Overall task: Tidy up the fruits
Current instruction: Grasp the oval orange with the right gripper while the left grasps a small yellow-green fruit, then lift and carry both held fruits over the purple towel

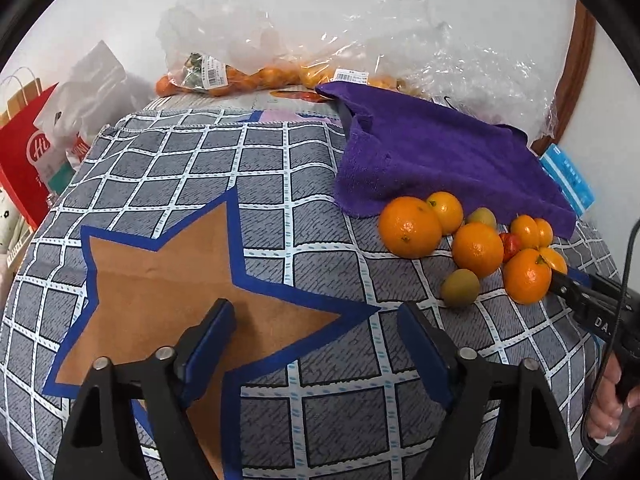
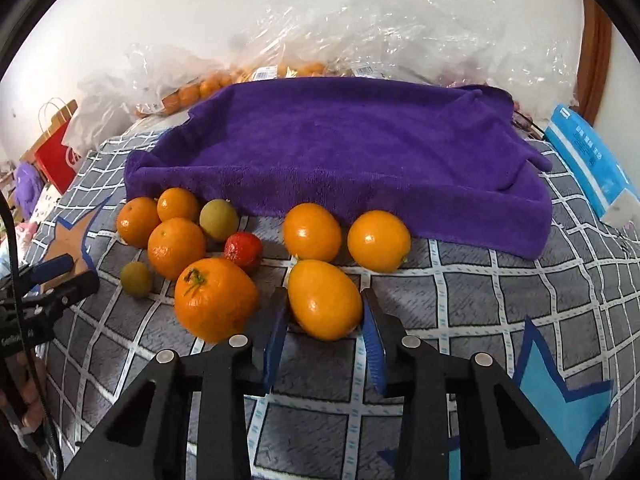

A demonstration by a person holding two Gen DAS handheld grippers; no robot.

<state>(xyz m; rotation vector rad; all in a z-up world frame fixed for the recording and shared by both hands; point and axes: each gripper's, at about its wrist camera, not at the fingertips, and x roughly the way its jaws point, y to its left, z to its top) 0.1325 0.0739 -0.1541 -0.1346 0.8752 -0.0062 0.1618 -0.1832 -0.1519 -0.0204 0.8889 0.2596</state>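
Note:
A cluster of fruit lies on the checked cloth in front of a purple towel (image 2: 340,148): several mandarins (image 2: 176,248), two small green fruits (image 2: 219,220) and one small red fruit (image 2: 243,251). My right gripper (image 2: 324,298) is shut on an oval orange fruit (image 2: 324,308), its blue pads touching both sides while the fruit rests on the cloth. A big mandarin (image 2: 214,300) sits just left of it. In the left wrist view my left gripper (image 1: 316,310) stands open over the brown star patch (image 1: 180,280) with nothing between its fingers, left of the fruit cluster (image 1: 476,250).
Clear plastic bags of oranges (image 1: 256,76) lie along the wall behind the towel. A red paper bag (image 1: 28,160) stands at the far left. A blue packet (image 2: 588,164) lies at the right edge. A light blue star patch (image 2: 560,396) is near right.

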